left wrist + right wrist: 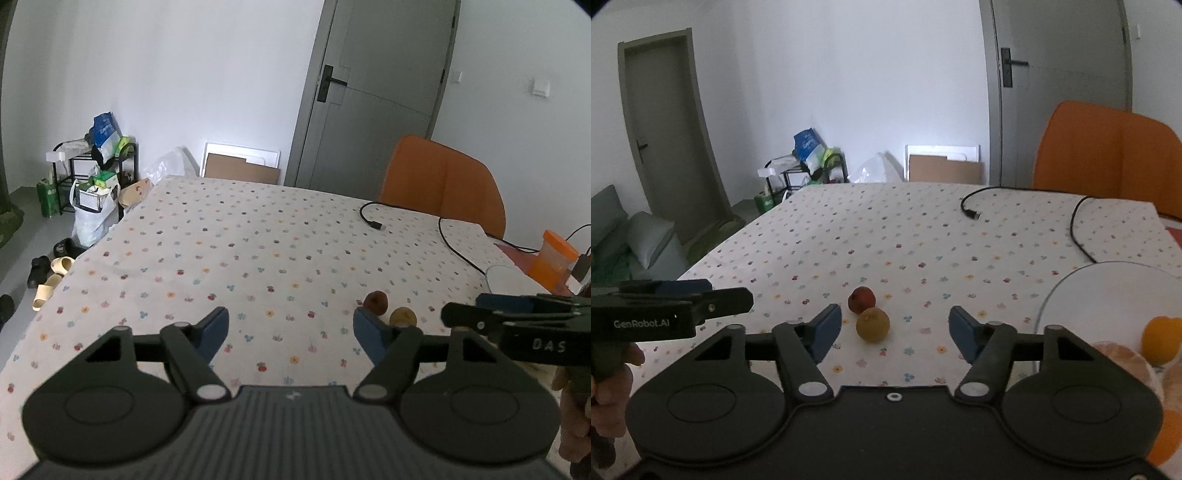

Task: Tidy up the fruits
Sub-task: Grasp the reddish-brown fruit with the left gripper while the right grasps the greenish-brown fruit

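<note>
**A:** Just ahead of the right tongs (890, 330), on the flowered cloth, two small fruits lie loose: a brownish-yellow fruit (872, 325) nearer, and a dark red fruit (861, 299) touching it from behind.

**B:** How would they handle?

**A:** Light and round, I'd judge, so apt to roll if nudged. The skins look firm, though I can't tell how soft the flesh is. I'd close across the widest part of the yellow one, from the sides, gently. Since the red one touches it, a careless approach could knock it away.

**B:** And the tongs?

**A:** The right ones are spread wide and empty. So are the left tongs (290, 334), which hold nothing and hang off to the left of the fruits.

**B:** Where would the fruit go?

**A:** Probably the clear bowl (1071, 284) near on the right, which already holds an orange fruit (1160, 339) and a peeled-looking citrus (1123, 360).

**B:** Room to move?

**A:** Plenty. The surface (923, 229) is bare around the fruits, its edges well apart from them. A black cable (1075, 225) trails at the far right, behind the bowl, and an orange chair (1100, 147) stands beyond the far edge.
</note>
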A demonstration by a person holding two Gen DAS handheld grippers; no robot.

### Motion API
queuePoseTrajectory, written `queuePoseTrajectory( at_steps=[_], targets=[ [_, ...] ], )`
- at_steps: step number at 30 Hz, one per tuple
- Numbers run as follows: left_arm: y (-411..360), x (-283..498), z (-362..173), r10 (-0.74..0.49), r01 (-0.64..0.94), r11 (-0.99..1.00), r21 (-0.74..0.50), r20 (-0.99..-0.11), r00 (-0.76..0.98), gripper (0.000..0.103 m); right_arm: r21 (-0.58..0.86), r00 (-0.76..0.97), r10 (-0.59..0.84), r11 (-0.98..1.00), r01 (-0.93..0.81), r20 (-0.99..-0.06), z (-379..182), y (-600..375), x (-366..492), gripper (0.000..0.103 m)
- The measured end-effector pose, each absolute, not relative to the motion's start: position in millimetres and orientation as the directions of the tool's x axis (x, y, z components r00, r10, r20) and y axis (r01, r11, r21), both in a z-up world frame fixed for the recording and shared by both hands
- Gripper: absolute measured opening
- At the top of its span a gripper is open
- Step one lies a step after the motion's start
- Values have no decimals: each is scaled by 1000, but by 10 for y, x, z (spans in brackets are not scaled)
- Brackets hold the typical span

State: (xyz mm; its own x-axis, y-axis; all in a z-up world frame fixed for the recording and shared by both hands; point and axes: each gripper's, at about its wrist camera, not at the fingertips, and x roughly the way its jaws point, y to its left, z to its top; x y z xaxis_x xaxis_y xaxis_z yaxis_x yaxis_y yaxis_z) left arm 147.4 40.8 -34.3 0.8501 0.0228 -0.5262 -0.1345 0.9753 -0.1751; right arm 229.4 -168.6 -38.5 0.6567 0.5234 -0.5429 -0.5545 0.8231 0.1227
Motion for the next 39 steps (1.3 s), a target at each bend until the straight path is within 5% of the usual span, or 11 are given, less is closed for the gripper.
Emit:
queuePoseTrajectory(
  at_steps=[18, 22, 34, 39],
  targets=[
    [371, 1782, -371, 17, -108, 986, -130, -558, 830, 61, 145, 598, 549, 796, -588, -584, -602, -1482, 2485, 44],
    [342, 1844, -412, 13, -103, 986, -128, -566, 824, 60, 157, 578, 563, 783, -602, -591, -681, -1465, 2510, 24],
    [196, 2031, -446, -9, -68, 991, -113, -572, 821, 58, 164, 631, 556, 805, -570, -541, -543, -1710, 2502, 24],
    [128, 2112, -462, -16, -60, 992, -109, -584, 812, 50, 163, 653, 554, 812, -561, -516, -474, -1799, 2490, 24]
  ],
)
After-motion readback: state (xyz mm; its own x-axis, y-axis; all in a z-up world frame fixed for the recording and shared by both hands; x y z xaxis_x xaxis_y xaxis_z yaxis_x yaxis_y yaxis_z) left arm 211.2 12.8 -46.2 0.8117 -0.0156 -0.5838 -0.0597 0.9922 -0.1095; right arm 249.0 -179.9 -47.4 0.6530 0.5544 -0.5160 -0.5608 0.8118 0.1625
